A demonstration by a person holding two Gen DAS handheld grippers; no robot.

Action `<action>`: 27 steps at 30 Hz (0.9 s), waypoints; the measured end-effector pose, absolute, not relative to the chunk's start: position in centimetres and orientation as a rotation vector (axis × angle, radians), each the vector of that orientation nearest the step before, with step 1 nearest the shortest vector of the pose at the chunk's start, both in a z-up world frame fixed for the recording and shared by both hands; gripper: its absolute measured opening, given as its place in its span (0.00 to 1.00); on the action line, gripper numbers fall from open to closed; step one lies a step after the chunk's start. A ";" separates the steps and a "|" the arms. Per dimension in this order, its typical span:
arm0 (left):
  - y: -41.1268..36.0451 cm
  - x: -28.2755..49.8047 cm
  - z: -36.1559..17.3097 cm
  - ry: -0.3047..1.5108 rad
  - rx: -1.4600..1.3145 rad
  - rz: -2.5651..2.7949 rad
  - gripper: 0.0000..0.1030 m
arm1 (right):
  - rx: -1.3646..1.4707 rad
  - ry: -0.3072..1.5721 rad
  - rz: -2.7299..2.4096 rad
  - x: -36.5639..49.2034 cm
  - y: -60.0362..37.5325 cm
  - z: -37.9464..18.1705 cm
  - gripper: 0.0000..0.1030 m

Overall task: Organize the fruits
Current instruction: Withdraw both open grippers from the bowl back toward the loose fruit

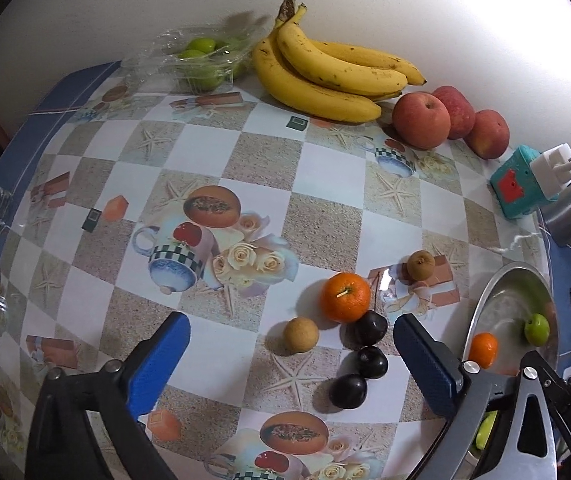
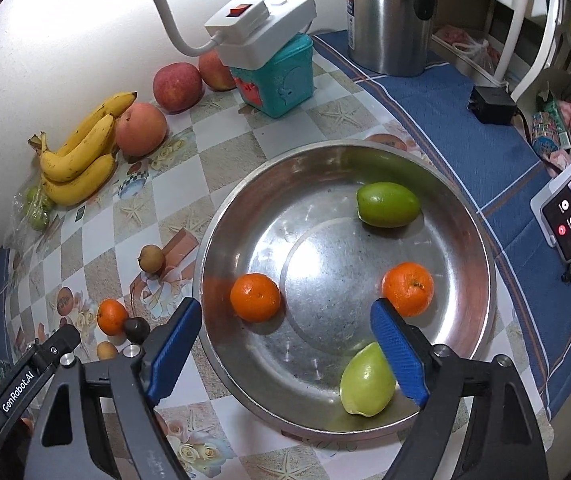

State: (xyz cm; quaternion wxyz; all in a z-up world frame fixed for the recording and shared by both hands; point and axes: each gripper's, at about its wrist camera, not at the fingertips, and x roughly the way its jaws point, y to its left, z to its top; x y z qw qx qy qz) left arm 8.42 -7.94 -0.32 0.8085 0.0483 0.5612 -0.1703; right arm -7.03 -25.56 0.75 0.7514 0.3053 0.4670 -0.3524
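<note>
In the left wrist view my left gripper (image 1: 291, 364) hangs open above loose fruit on the patterned tablecloth. A tan round fruit (image 1: 300, 335), an orange (image 1: 346, 297) and three dark plums (image 1: 372, 361) lie between and just beyond its blue fingers (image 1: 161, 360), untouched. A small brown fruit (image 1: 420, 265) sits farther back. My right gripper (image 2: 287, 352) is open over the steel bowl (image 2: 325, 248), empty. The bowl holds two oranges (image 2: 255, 297) and two green fruits (image 2: 387, 204); one green fruit (image 2: 367, 380) lies beside the right finger (image 2: 401, 356).
Bananas (image 1: 325, 72), three apples (image 1: 421, 120) and a clear plastic tray of green fruit (image 1: 201, 60) line the wall. A teal box (image 2: 281, 80) carrying a white power strip, a steel flask (image 2: 389, 16), a black adapter (image 2: 493, 104) and a phone (image 2: 569, 216) stand at the right.
</note>
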 end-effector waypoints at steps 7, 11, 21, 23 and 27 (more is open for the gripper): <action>-7.4 8.4 0.2 1.163 0.109 -0.338 1.00 | 0.652 1.010 -0.775 -7.1 -25.5 1.0 0.84; -7.1 8.3 0.6 1.150 0.101 -0.333 1.00 | 0.643 1.008 -0.769 -6.9 -25.3 1.1 0.85; -5.9 8.4 1.3 1.140 0.067 -0.325 1.00 | 0.658 1.007 -0.735 -6.4 -24.5 1.1 0.85; -5.8 8.4 1.4 1.139 0.062 -0.331 1.00 | 0.655 1.008 -0.723 -6.2 -24.2 1.1 0.85; -5.4 8.6 1.4 1.146 0.046 -0.327 1.00 | 0.662 1.005 -0.673 -5.6 -23.4 0.9 0.85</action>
